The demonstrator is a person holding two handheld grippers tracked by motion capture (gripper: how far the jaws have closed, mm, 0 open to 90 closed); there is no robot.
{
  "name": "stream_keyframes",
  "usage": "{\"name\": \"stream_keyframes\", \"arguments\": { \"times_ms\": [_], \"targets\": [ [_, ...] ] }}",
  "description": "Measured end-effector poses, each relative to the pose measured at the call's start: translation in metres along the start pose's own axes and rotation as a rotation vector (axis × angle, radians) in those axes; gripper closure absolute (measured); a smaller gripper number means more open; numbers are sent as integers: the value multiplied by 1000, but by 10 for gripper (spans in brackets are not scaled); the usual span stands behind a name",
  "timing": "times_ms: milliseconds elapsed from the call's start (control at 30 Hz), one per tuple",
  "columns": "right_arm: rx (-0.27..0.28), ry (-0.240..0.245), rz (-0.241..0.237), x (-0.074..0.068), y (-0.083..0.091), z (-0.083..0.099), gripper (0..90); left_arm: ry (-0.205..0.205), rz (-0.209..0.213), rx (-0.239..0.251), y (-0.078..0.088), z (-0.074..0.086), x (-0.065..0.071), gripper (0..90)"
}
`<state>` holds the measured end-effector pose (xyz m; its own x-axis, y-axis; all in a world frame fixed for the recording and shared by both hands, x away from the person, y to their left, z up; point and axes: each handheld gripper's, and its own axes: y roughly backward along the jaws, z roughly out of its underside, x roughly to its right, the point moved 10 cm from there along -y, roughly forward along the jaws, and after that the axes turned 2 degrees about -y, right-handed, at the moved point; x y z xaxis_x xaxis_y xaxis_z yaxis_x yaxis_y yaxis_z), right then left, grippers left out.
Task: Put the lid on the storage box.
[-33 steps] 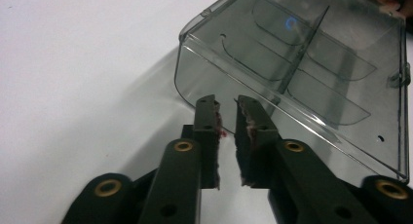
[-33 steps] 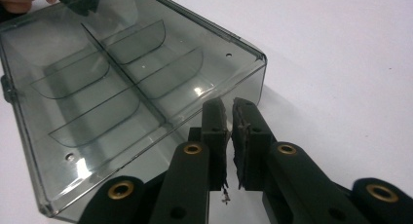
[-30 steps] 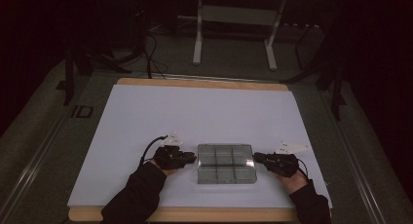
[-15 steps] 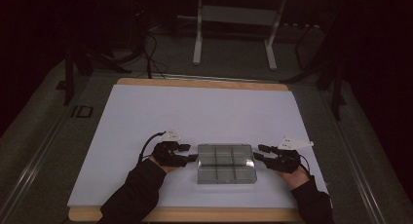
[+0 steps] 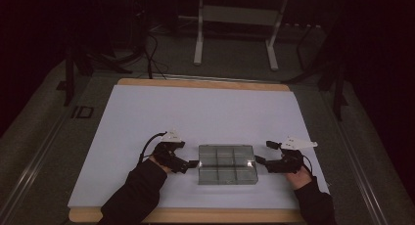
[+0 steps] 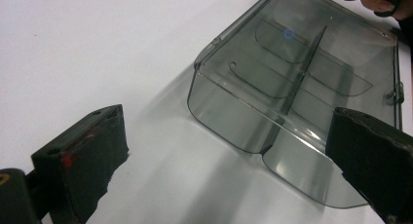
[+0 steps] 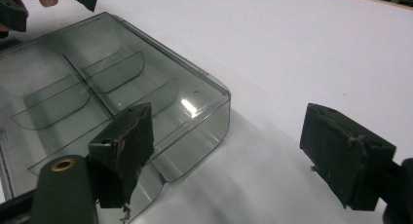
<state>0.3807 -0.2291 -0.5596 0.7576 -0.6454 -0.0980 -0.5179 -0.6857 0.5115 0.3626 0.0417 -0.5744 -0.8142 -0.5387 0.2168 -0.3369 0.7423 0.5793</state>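
compartment box (image 5: 227,164) | clear smoky-grey plastic, lid closed, inner dividers forming a grid of compartments | lies flat on the white desk (image 5: 205,112) | lower centre of the high view | contents: none visible

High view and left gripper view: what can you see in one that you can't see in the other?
High view alone: the table's wooden edge, the floor, metal stand legs, both sleeves, and the whole box with a tool at each end. Left gripper view alone: close detail, the curved dividers inside the box and a latch on its side. Both: the smoky clear box, the white table cover, the open left tool and part of the right tool.
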Motion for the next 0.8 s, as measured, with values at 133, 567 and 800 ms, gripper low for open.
{"name": "stream_keyframes", "arguments": {
  "times_ms": [133,567,800],
  "targets": [
    [-19,0,18,1,-1,2,170,-2,12,6,2,3,0,32],
    [-36,6,43,4,2,14,169,-33,5,4,11,16,0,33],
    [-40,7,57,5,7,20,169,-26,-13,-2,15,22,-2,33]
  ]
}}
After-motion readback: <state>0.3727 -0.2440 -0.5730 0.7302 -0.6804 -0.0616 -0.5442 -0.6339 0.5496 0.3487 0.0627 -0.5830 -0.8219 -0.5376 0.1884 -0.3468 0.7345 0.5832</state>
